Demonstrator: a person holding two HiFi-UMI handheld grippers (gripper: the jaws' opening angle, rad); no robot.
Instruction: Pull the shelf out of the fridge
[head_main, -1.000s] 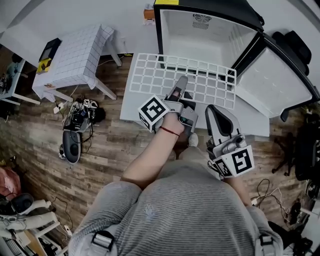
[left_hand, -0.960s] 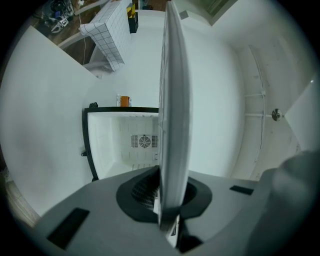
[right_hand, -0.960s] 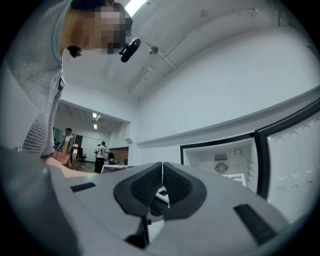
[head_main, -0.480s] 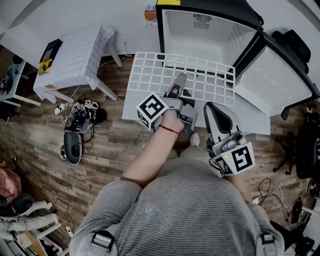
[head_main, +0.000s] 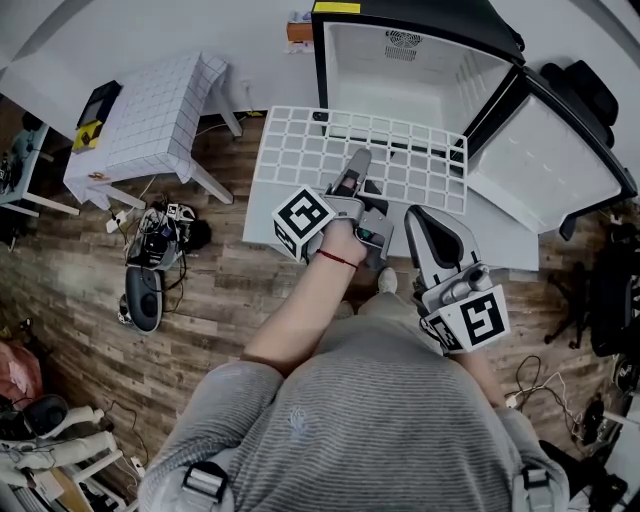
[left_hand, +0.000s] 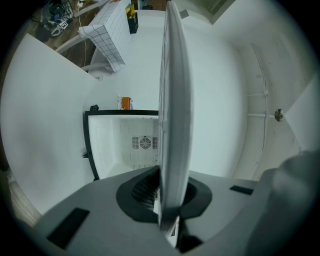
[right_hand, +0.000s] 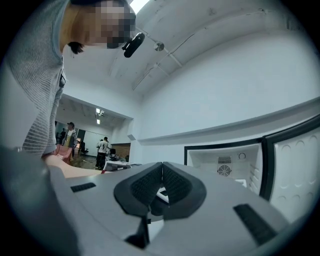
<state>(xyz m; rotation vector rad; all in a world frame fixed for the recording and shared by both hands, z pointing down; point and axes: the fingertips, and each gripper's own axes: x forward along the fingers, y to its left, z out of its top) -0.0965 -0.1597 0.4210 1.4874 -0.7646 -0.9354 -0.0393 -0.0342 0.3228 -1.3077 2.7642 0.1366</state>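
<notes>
The white wire shelf (head_main: 300, 150) hangs flat in front of the open fridge (head_main: 318, 60), fully outside its empty white inside. My left gripper (head_main: 357, 163) is shut on the shelf's near edge around its middle. In the left gripper view the shelf (left_hand: 174, 100) shows edge-on, standing between the pads of the left gripper (left_hand: 167, 200), with the fridge (left_hand: 115, 145) behind it. My right gripper (head_main: 415, 215) is held lower right of the shelf, apart from it. Its jaws are shut on nothing; in its own view the right gripper (right_hand: 162, 182) shows its pads touching, the fridge (right_hand: 225, 162) to the right.
The fridge door (head_main: 545, 165) swings open to the right. A white board (head_main: 500, 240) lies on the wooden floor below the shelf. A small white table (head_main: 150, 110) stands at the left, with cables and devices (head_main: 150, 240) on the floor beside it. A black chair (head_main: 590, 90) is at far right.
</notes>
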